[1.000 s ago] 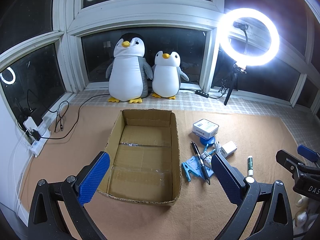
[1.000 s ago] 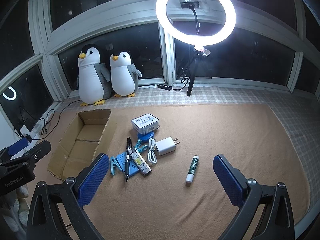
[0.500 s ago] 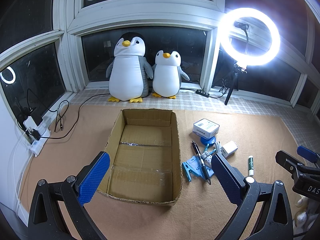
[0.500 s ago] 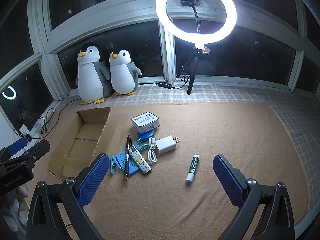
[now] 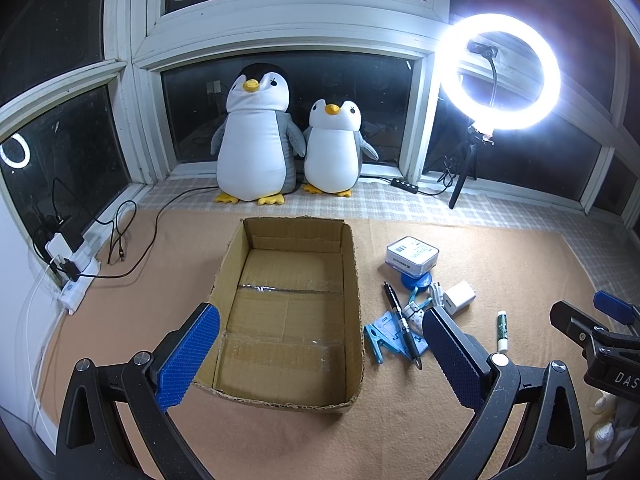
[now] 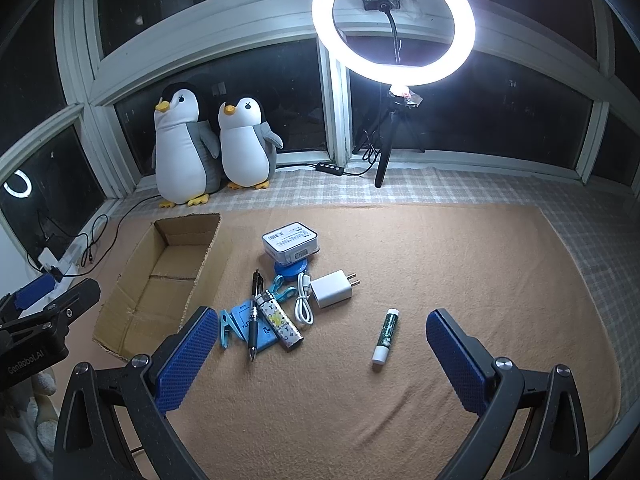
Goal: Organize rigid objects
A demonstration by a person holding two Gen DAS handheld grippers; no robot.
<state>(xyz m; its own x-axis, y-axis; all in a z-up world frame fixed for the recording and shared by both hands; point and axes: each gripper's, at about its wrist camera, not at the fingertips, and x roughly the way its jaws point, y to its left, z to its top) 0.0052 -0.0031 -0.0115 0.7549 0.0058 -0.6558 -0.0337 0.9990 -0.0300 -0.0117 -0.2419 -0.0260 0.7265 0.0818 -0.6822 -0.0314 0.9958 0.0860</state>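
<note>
Left gripper [image 5: 320,354]: blue-padded jaws spread wide, nothing between them, held above the near end of the open brown cardboard box [image 5: 290,312]. Box interior bare, taped seam across its floor.

Right gripper [image 6: 322,354]: jaws likewise wide apart and empty, above the tan felt mat [image 6: 460,280].

Loose items lie on the mat just right of the box:
- white rectangular tin with printed label [image 6: 290,242], farthest, resting on a blue round disc [image 6: 291,270];
- white wall charger plug [image 6: 331,290], with a coiled white cable [image 6: 304,304] touching its left side;
- black pen [image 6: 254,314] lying over a blue flat clip [image 6: 244,326];
- patterned lighter [image 6: 279,320] beside the pen;
- green-and-white lip balm stick [image 6: 386,334], alone, well right of the cluster.

Two plush penguins [image 5: 288,140] stand at the far window. Lit ring light on a tripod [image 5: 500,72] far right.
</note>
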